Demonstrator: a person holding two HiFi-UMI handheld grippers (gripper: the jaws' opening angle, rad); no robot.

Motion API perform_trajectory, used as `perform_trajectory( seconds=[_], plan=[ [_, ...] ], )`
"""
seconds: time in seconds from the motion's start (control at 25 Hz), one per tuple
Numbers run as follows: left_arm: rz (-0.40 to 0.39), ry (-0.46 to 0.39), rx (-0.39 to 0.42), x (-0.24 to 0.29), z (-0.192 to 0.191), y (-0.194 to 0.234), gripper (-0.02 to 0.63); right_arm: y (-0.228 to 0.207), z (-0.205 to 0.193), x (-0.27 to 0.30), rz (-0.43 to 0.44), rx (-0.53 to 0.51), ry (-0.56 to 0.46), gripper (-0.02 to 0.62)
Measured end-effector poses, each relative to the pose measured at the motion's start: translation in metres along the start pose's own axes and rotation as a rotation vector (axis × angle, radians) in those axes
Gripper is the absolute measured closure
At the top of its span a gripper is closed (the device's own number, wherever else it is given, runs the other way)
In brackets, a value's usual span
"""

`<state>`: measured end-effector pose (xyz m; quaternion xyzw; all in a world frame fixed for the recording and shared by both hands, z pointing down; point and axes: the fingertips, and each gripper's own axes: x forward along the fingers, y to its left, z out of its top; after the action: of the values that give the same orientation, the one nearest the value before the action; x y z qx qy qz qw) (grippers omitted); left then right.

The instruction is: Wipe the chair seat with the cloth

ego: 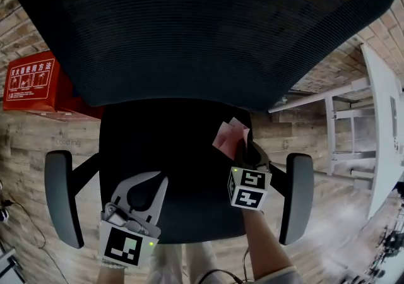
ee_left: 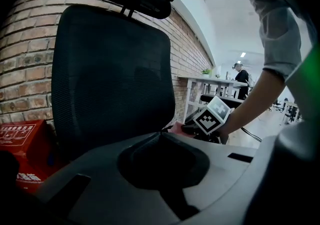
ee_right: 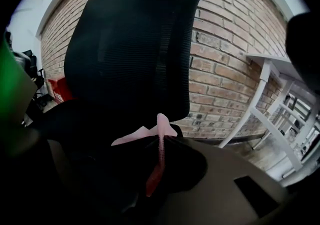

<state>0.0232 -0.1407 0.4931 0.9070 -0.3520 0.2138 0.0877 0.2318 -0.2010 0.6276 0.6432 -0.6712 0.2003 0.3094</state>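
**Status: cloth at right rear of seat**

The right gripper [ego: 247, 152] pinches the pink cloth [ego: 227, 136] by a fold, at the right rear of the chair seat [ego: 170, 150] near the backrest [ego: 208, 24]. The seat is too dark to show whether the cloth touches it. In the head view the marker cube [ego: 248, 189] hides most of the right jaws. The left gripper [ego: 161, 180] is at the seat's front left, jaws pressed together on nothing.

Head view: steeply down, close above the chair seat [ego: 170, 163]. Gripper views: low at seat level, facing the shared backrest [ee_left: 110, 79].
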Motion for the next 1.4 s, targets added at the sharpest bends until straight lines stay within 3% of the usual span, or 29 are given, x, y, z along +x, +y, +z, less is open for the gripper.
perform_trajectory(
  seconds=[0.24, 0.48, 1.4],
  plan=[
    [0.001, 0.002, 0.010, -0.003, 0.000, -0.003, 0.588, 0.000, -0.008, -0.006, 0.005, 0.033, 0.011, 0.545],
    [0.027, 0.007, 0.004, -0.016, -0.003, 0.000, 0.588, 0.024, -0.009, -0.008, 0.069, 0.010, 0.004, 0.545],
    [0.222, 0.032, -0.091, -0.096, -0.034, 0.022, 0.588, 0.200, 0.010, -0.019, 0.432, -0.142, -0.037, 0.545]
  ],
)
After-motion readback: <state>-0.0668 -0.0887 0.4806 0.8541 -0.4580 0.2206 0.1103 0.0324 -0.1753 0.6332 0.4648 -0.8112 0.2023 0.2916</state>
